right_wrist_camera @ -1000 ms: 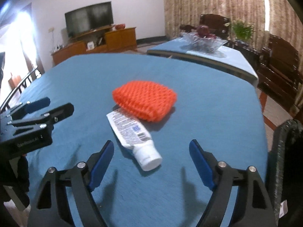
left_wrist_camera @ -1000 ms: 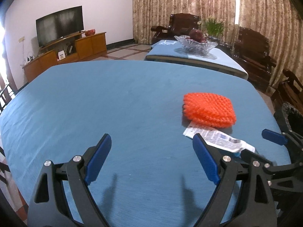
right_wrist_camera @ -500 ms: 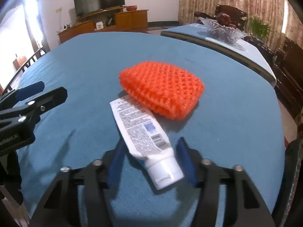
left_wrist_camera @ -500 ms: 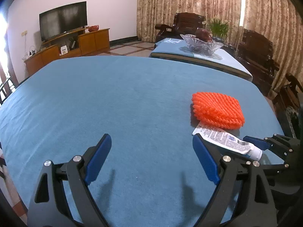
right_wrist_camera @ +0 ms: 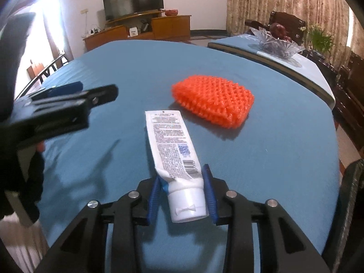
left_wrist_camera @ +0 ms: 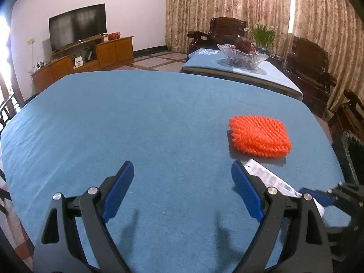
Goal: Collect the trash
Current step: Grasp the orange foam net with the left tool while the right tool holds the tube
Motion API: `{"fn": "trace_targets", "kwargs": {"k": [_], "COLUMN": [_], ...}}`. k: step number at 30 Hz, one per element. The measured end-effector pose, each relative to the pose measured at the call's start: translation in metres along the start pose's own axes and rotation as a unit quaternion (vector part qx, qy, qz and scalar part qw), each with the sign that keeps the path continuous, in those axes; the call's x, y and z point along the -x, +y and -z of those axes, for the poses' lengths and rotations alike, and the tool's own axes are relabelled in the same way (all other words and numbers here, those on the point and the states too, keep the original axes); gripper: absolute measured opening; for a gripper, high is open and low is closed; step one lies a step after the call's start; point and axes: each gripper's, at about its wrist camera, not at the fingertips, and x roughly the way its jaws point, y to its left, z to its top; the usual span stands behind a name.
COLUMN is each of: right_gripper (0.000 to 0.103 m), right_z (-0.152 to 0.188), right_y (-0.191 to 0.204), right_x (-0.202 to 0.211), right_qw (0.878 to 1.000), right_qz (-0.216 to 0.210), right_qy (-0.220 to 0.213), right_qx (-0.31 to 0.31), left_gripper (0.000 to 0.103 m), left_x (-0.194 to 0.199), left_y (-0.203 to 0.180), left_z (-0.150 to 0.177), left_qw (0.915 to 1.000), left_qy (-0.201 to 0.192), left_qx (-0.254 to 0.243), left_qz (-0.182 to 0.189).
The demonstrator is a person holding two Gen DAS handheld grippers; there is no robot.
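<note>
A white squeeze tube [right_wrist_camera: 175, 150] with printed text lies on the blue tablecloth [right_wrist_camera: 284, 141]. My right gripper [right_wrist_camera: 183, 193] is shut on its cap end, blue pads pressed on both sides. An orange foam net sleeve [right_wrist_camera: 213, 100] lies just beyond the tube. In the left wrist view the sleeve [left_wrist_camera: 259, 136] is at the right and the tube [left_wrist_camera: 270, 178] shows partly behind my right finger. My left gripper [left_wrist_camera: 182, 191] is open and empty above the cloth, left of the tube.
A dark bin rim [right_wrist_camera: 352, 195] stands at the table's right edge, also in the left wrist view [left_wrist_camera: 352, 150]. A second table with a glass fruit bowl [left_wrist_camera: 242, 56] stands beyond. Dark wooden chairs [left_wrist_camera: 307, 68] line the right side. A TV cabinet [left_wrist_camera: 91, 54] is at the far left.
My right gripper moved forward over the tube's cap end and closed on it. My left gripper stayed open and shifted only slightly.
</note>
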Motion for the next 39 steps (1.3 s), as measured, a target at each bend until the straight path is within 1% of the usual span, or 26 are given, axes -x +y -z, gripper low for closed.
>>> {"fn": "trace_targets", "kwargs": {"k": [4,9,11,15,18,24,27,32,34,35,37,39], "right_gripper": [0.035,0.035,0.035,0.035,0.035,0.035,0.035,0.035,0.035,0.035,0.035,0.035], "right_z": [0.010,0.016,0.014,0.006,-0.001,-0.007,-0.012,-0.018,-0.019,-0.019,-0.020,-0.019], "right_y": [-0.016,-0.049,-0.066,-0.091,-0.104,-0.118,-0.123,-0.127,-0.129,-0.128,-0.129,-0.128], "right_x": [0.023,0.050,0.055,0.049,0.040,0.024,0.016,0.008,0.006,0.006,0.005,0.007], "right_qw": [0.999,0.995,0.992,0.987,0.985,0.983,0.982,0.982,0.982,0.982,0.981,0.981], "right_qz": [0.015,0.040,0.060,0.086,0.096,0.099,0.102,0.105,0.105,0.104,0.103,0.104], "right_qy": [-0.012,-0.035,-0.043,-0.047,-0.050,-0.053,-0.055,-0.059,-0.060,-0.059,-0.060,-0.062], "right_qx": [-0.032,-0.085,-0.105,-0.125,-0.136,-0.148,-0.146,-0.145,-0.146,-0.147,-0.150,-0.152], "left_gripper": [0.085,0.085,0.085,0.085,0.085,0.085,0.085,0.084,0.070,0.059,0.048,0.025], "left_x": [0.004,0.004,0.001,-0.009,-0.021,-0.051,-0.066,-0.089,-0.098,-0.100,-0.101,-0.096], "left_y": [-0.006,-0.029,-0.040,-0.060,-0.072,-0.089,-0.091,-0.092,-0.091,-0.091,-0.090,-0.092], "left_z": [-0.002,-0.004,-0.005,-0.008,-0.013,-0.027,-0.034,-0.038,-0.037,-0.036,-0.036,-0.037], "left_qw": [1.0000,0.9996,0.9993,0.9985,0.9978,0.9965,0.9963,0.9953,0.9936,0.9924,0.9917,0.9927], "left_qy": [-0.004,-0.003,0.000,0.002,0.006,0.014,0.021,0.045,0.060,0.066,0.066,0.056], "left_qx": [-0.004,-0.016,-0.021,-0.031,-0.036,-0.046,-0.038,-0.025,-0.013,-0.008,0.007,0.004], "left_qz": [0.003,0.022,0.031,0.045,0.056,0.069,0.074,0.082,0.096,0.104,0.110,0.106]}}
